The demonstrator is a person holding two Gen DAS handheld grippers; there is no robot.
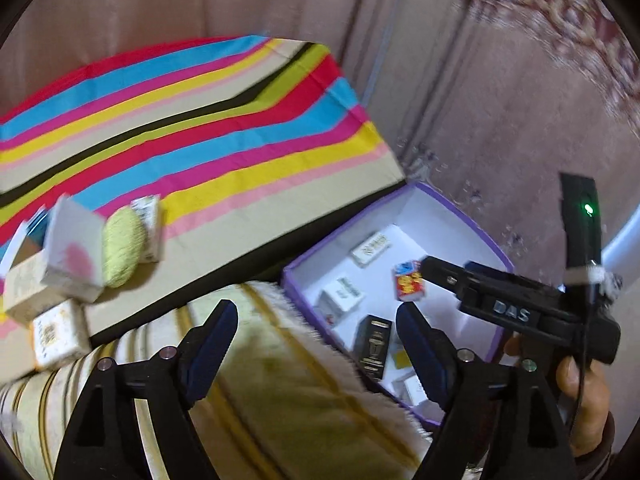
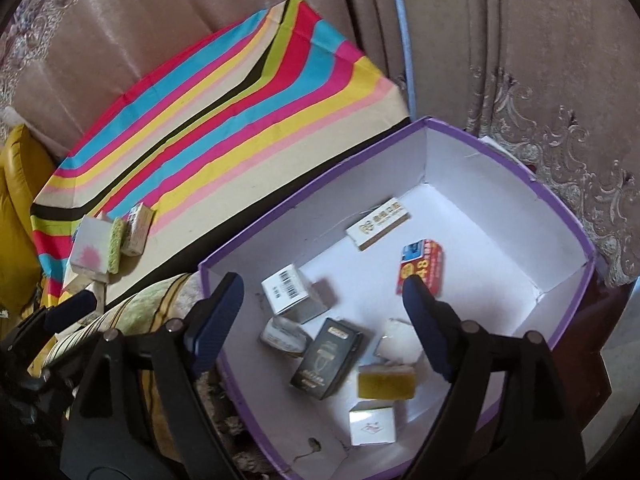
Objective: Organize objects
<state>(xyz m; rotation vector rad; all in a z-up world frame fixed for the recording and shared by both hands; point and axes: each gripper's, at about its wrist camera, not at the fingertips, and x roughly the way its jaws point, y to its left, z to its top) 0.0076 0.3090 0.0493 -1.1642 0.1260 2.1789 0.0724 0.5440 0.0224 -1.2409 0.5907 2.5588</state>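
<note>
Small boxes lie scattered in the purple-rimmed box [image 2: 568, 236]: a black box [image 2: 326, 360] sits between the right gripper [image 2: 322, 292] fingers, which are spread with nothing in them. The left gripper [image 1: 316, 320] is spread and empty too, over a striped cushion [image 1: 280, 380], with more small boxes [image 1: 72, 264] on the striped cloth [image 1: 224, 128] beyond its left finger.

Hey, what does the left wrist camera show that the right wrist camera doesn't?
Only the left wrist view: the person's hand holding the right gripper from the side.

Only the right wrist view: a yellow block and a white box with a red mark in the purple box's near end.

Both: the striped cloth, the purple box, the black box, the red packet, and open, empty grippers.
</note>
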